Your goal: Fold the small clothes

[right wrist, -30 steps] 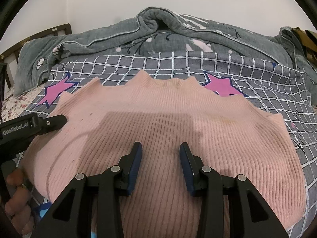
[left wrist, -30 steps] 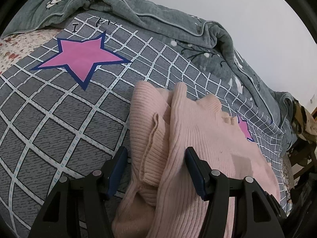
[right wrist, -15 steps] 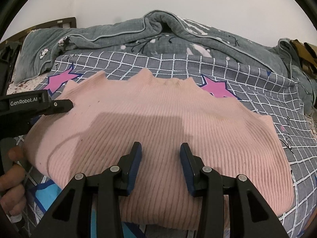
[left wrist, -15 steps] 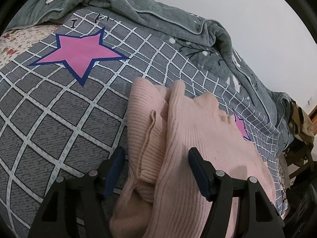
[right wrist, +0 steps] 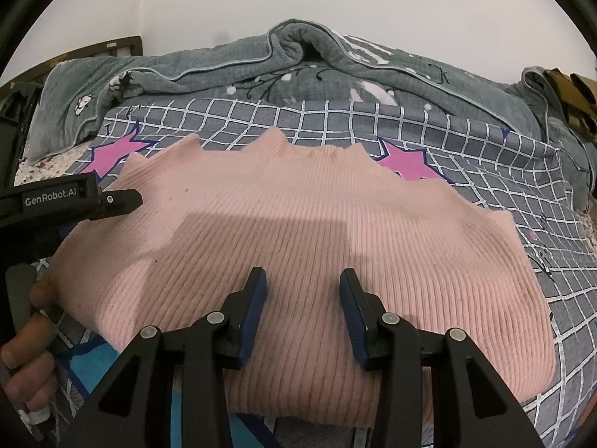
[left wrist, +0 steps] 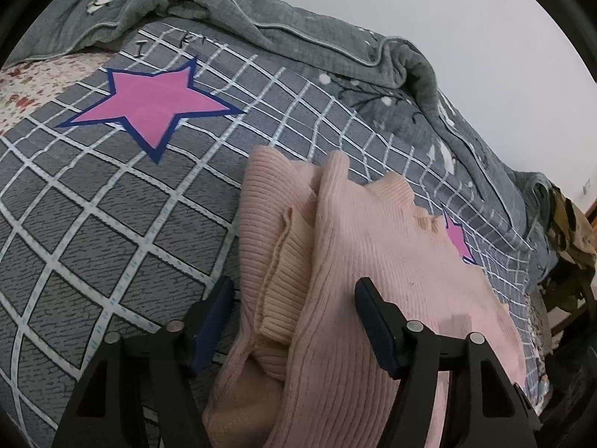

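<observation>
A pink ribbed knit sweater (right wrist: 321,231) lies flat on the bed, its sleeve folded in along the left edge (left wrist: 283,239). My left gripper (left wrist: 293,298) is open, its fingers either side of the folded sleeve at the sweater's left edge, and holds nothing. It also shows in the right wrist view (right wrist: 112,201) at the sweater's left side. My right gripper (right wrist: 303,291) is open and empty just above the sweater's near edge.
The bed is covered by a grey checked sheet with pink stars (left wrist: 149,100). A crumpled grey-green quilt (right wrist: 291,59) lies along the back against the white wall. A wooden chair with clothes (left wrist: 571,231) stands at the right.
Both grippers have drawn back slightly toward the near edge of the sweater. Both stay open. The sweater has not moved.
</observation>
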The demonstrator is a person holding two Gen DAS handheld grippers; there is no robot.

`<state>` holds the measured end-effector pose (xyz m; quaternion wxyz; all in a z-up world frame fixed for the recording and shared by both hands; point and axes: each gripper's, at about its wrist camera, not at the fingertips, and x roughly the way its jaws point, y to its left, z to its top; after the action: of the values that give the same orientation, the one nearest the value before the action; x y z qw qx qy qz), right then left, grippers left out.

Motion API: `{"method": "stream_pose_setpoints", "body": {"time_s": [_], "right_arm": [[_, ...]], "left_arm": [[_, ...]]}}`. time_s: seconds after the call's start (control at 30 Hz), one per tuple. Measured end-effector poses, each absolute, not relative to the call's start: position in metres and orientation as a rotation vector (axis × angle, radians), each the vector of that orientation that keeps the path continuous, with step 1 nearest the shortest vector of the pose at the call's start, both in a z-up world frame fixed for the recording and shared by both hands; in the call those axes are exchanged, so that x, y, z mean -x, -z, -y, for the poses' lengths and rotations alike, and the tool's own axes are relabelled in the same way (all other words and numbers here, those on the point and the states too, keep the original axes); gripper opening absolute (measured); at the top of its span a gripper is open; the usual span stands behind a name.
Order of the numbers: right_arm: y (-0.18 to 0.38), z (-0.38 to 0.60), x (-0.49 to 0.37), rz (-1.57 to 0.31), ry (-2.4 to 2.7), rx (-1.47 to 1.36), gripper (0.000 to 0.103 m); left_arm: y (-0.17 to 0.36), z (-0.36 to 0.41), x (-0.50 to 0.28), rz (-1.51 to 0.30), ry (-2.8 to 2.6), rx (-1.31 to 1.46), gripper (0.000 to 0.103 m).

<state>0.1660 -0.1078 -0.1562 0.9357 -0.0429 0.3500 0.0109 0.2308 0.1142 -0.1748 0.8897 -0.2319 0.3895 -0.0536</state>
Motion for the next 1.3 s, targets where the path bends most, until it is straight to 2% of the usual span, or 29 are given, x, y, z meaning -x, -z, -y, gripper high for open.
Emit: {"method": "stream_pose_setpoints", "body": {"time_s": [0.1,0.2,0.4,0.6,0.8,0.93,1.1,1.2,1.3], "right_arm": [[0.155,0.109,-0.164,-0.722,-0.033,0.082,0.042],[0.153,0.112,-0.162,-0.732,-0.045,0.073,0.042],[0.146,0.121,-0.145,-0.759,-0.122,0.053,0.043],[0.128,0.172,-0.117,-0.729,-0.144,-0.002,0.043],[0.117,0.252,-0.095,-0.704,-0.041,-0.082,0.043],[0.12,0.295,-0.08,-0.707,0.004,-0.155,0.043],[0.124,0.326,-0.065,-0.721,0.023,-0.218,0.043],[0.123,0.339,-0.056,-0.723,0.028,-0.238,0.043],[0.121,0.348,-0.049,-0.719,0.04,-0.236,0.043]], "left_arm": [[0.176,-0.119,-0.232,-0.806,0.111,0.511,0.039],[0.178,-0.124,-0.232,-0.801,0.13,0.551,0.031],[0.178,-0.121,-0.229,-0.785,0.123,0.56,0.026],[0.167,-0.109,-0.226,-0.795,0.061,0.488,0.023],[0.124,-0.094,-0.224,-0.812,0.024,0.463,0.022],[0.088,-0.053,-0.221,-0.842,0.006,0.382,0.021],[0.051,0.035,-0.212,-0.838,0.041,0.273,0.021],[0.046,0.091,-0.204,-0.857,0.104,0.213,0.021],[0.064,0.152,-0.197,-0.92,0.156,0.125,0.022]]}}
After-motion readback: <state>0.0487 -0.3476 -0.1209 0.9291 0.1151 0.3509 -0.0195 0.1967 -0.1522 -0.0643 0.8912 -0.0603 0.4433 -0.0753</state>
